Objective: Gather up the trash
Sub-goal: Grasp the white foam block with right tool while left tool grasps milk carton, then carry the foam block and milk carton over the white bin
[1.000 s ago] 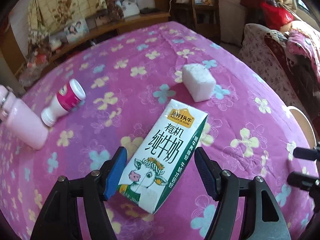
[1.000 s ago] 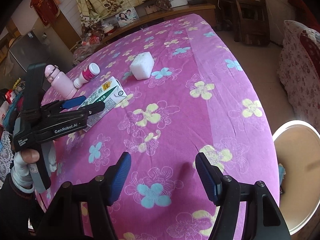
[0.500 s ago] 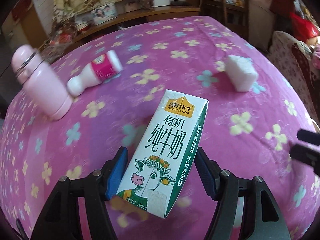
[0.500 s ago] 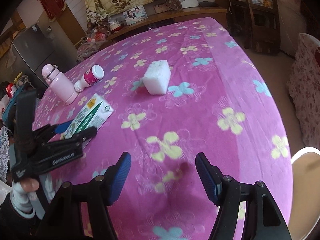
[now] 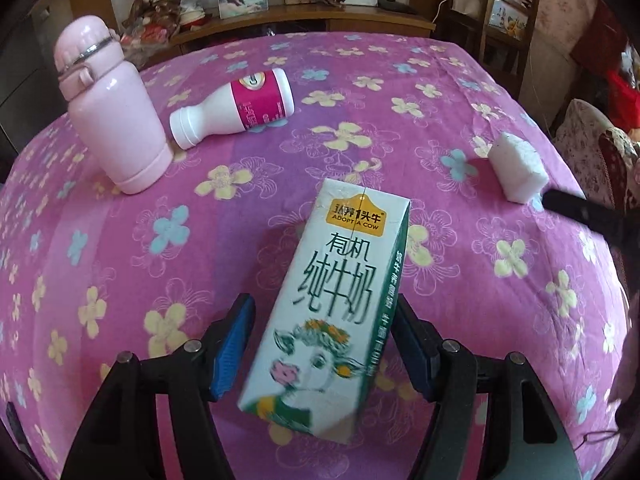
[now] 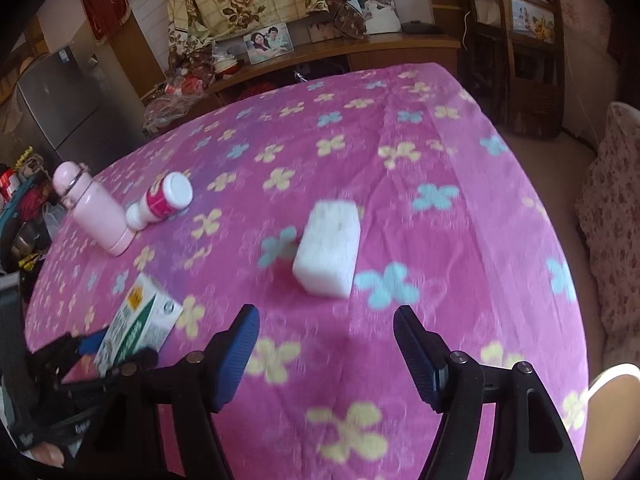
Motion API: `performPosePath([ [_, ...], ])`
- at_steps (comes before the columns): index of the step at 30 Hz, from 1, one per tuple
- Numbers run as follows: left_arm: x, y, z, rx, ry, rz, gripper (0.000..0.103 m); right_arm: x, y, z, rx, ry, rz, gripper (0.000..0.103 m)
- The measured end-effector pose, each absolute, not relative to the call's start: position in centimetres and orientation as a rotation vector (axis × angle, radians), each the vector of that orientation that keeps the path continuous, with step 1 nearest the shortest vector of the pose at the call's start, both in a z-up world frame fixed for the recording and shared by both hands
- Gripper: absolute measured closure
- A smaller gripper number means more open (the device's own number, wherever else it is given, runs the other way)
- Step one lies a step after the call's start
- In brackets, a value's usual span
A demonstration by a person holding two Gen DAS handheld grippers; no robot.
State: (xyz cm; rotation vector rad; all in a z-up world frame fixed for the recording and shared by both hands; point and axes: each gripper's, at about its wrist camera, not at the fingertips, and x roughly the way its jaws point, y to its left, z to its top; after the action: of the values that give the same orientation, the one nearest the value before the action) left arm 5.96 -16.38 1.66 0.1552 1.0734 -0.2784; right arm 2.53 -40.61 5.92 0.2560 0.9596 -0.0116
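Note:
A white and green milk carton (image 5: 332,312) with a cow picture stands between the jaws of my left gripper (image 5: 324,344), lifted off the pink flowered table (image 5: 120,280). The right pad touches it; the left pad stands a little apart. The carton also shows in the right wrist view (image 6: 138,326). A white foam block (image 6: 328,252) lies just ahead of my open, empty right gripper (image 6: 326,344); it also shows in the left wrist view (image 5: 518,172). A white bottle with a pink label (image 5: 236,108) lies on its side.
A pink flask (image 5: 112,108) stands upright beside the lying bottle, at the far left. A white bin rim (image 6: 612,380) shows past the table's right edge. A wooden sideboard (image 6: 340,52) with photos and a chair (image 6: 520,40) stand behind the table.
My left gripper has lifted the carton and swung left, bringing the flask and bottle into view. My right gripper has moved toward the foam block, which is now just ahead of its fingers.

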Motion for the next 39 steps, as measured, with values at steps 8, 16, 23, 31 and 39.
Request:
performPosePath([
  [8, 6.6, -16.4, 1.2, 0.11, 1.083, -0.277, 0.034, 7.8, -40.4, 4.1, 0.212, 0.994, -0.056, 0.04],
  [16, 6.5, -16.1, 1.4, 0.078, 1.076, -0.291, 0.043, 5.2, -40.1, 4.2, 0.216, 0.987, 0.004, 0.072],
  [23, 3.4, -16.0, 2.1, 0.071, 1.031, -0.31, 0.044, -0.4, -38.4, 5.8, 0.174, 0.964, 0.064, 0.072],
  [31, -1.7, -16.3, 3.1, 0.064, 1.008, -0.357, 0.044, -7.0, -36.6, 7.0, 0.171, 0.937, 0.091, 0.072],
  [39, -5.5, -16.9, 3.8, 0.074, 0.982, -0.371, 0.044, -11.3, -36.2, 7.5, 0.171, 0.929, 0.085, 0.072],
])
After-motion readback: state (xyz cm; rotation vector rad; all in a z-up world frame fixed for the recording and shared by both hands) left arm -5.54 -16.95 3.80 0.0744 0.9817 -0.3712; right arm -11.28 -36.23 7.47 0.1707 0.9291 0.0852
